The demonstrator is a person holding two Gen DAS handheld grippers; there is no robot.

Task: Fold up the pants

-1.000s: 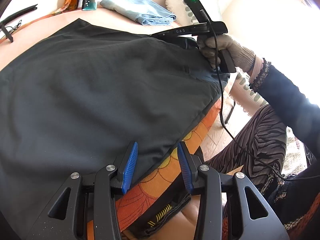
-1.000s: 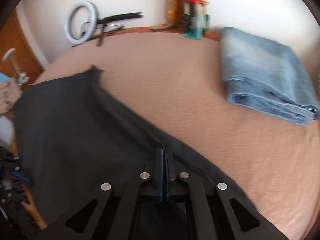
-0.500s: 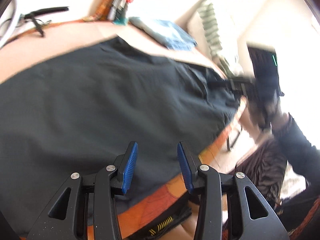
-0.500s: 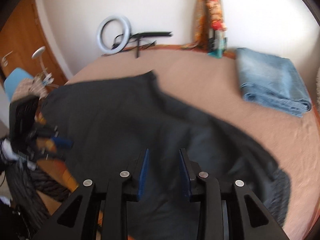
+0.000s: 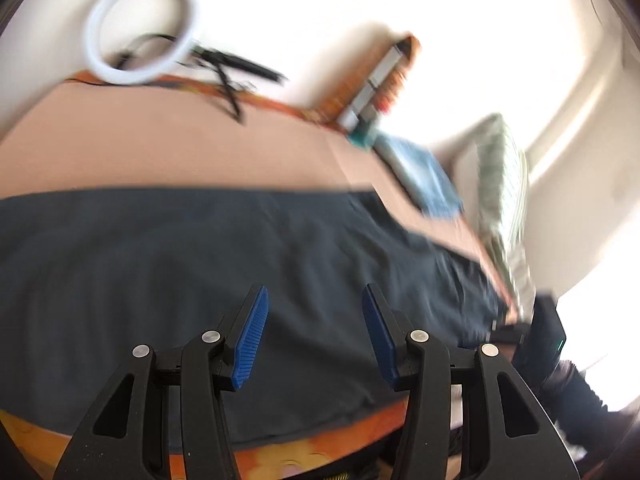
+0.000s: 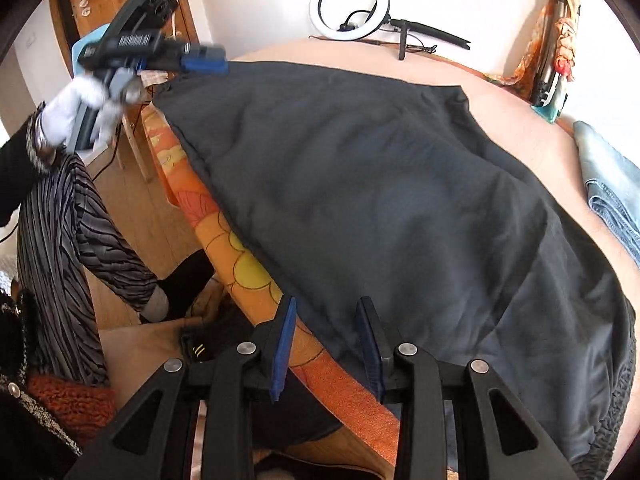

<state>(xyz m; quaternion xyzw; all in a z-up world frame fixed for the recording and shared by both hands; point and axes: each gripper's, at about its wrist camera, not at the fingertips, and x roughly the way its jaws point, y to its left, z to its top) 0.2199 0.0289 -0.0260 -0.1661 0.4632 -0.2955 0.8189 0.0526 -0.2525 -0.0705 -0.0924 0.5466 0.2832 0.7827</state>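
The black pants (image 6: pixel 380 184) lie spread flat on the bed (image 6: pixel 520 120), their near edge along the bed's side, ready for a fold. Both the left hand-held gripper (image 5: pixel 312 340) and right hand-held gripper (image 6: pixel 326 344) hover spread apart and empty near that edge, probably lining up to pinch it.

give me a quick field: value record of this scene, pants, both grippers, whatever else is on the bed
pants: black pants spread flat across the bed, near edge along the orange side, elastic waistband at the right gripper's end
left gripper: left gripper open, nothing between its fingers, over the pants
right gripper: right gripper open, holding nothing, at the near edge of the pants
other clothing: folded blue jeans on the bed, apart from the pants
at the wall: ring light
fold progress: no fold visible yet
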